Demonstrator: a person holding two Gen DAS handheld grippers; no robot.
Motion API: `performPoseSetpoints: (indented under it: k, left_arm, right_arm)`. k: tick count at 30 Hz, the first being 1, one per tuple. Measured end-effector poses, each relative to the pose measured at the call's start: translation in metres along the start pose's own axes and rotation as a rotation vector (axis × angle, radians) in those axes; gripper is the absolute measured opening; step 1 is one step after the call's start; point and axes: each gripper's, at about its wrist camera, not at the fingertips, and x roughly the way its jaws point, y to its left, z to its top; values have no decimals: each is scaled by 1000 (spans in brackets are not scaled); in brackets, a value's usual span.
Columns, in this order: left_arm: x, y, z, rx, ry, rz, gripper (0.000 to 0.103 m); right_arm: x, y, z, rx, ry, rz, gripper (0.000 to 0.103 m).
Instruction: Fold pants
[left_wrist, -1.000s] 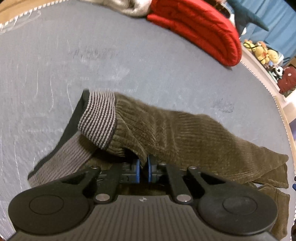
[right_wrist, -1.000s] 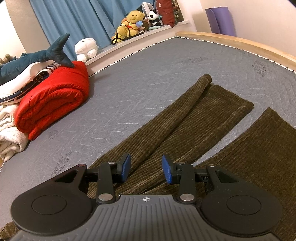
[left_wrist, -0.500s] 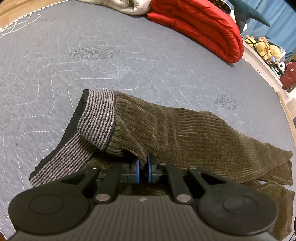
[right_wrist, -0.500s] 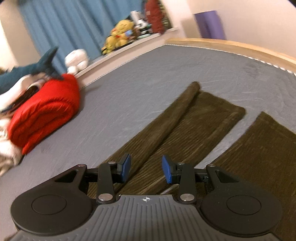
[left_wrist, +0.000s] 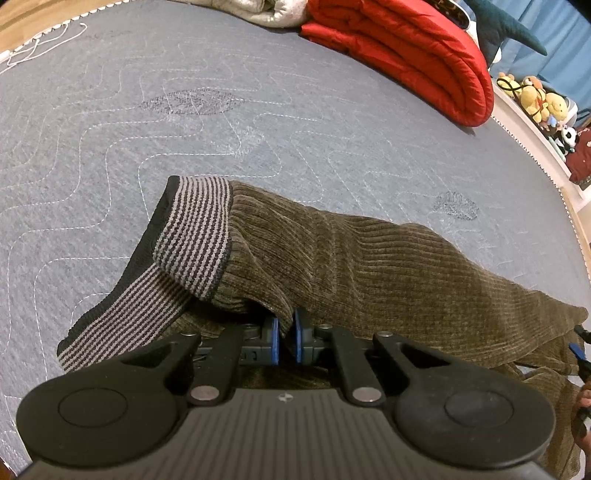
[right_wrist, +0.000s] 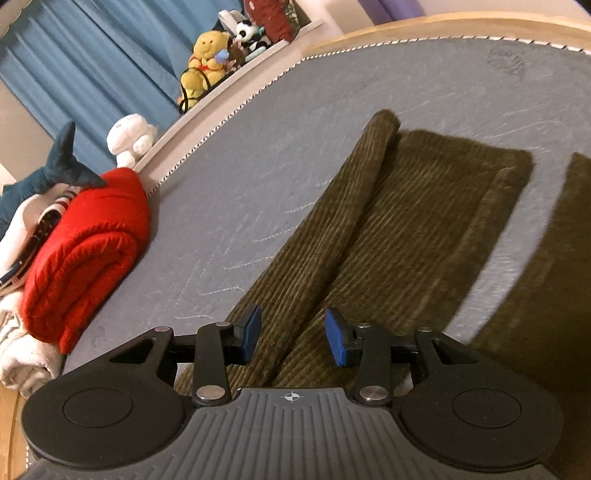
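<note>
Brown corduroy pants (left_wrist: 369, 266) with a grey-and-black striped waistband (left_wrist: 192, 232) lie on the grey quilted mattress (left_wrist: 147, 122). My left gripper (left_wrist: 285, 338) is shut on a fold of the pants just below the waistband and holds it lifted. In the right wrist view the two legs (right_wrist: 388, 229) stretch away across the mattress, one with a rolled edge. My right gripper (right_wrist: 293, 334) is open and empty, hovering over the near part of a leg.
A rolled red blanket (right_wrist: 85, 251) lies at the mattress's far side, also in the left wrist view (left_wrist: 413, 55). A white towel (right_wrist: 22, 354), a shark plush (right_wrist: 55, 166) and stuffed toys (right_wrist: 207, 51) on a ledge stand beyond. A wooden bed frame (right_wrist: 443, 26) edges the mattress.
My right gripper has tilted and swung, so the pant legs now sit more to the right. My left gripper has held its grip with little movement.
</note>
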Motion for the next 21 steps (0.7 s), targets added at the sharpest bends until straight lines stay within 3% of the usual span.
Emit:
performPoseSetpoints:
  k: [5, 9, 10, 14, 16, 21]
  left_arm:
    - [-1, 1, 2, -8, 4, -6, 9]
    - [1, 1, 1, -8, 9, -4, 9]
    - [1, 1, 2, -8, 11, -4, 9]
    - [1, 2, 2, -1, 11, -8, 9]
    - [-1, 2, 2, 12, 4, -12, 9]
    - [-12, 4, 1, 27, -23, -31, 7]
  right_arm:
    - [24, -7, -1, 34, 19, -26, 41]
    - [33, -3, 0, 23, -15, -20, 41]
    - [35, -1, 0, 22, -20, -15, 39]
    - [39, 1, -2, 10, -34, -23, 13]
    - [36, -1, 0, 12, -49, -17, 7]
    - [1, 17, 8, -79, -134, 28, 5]
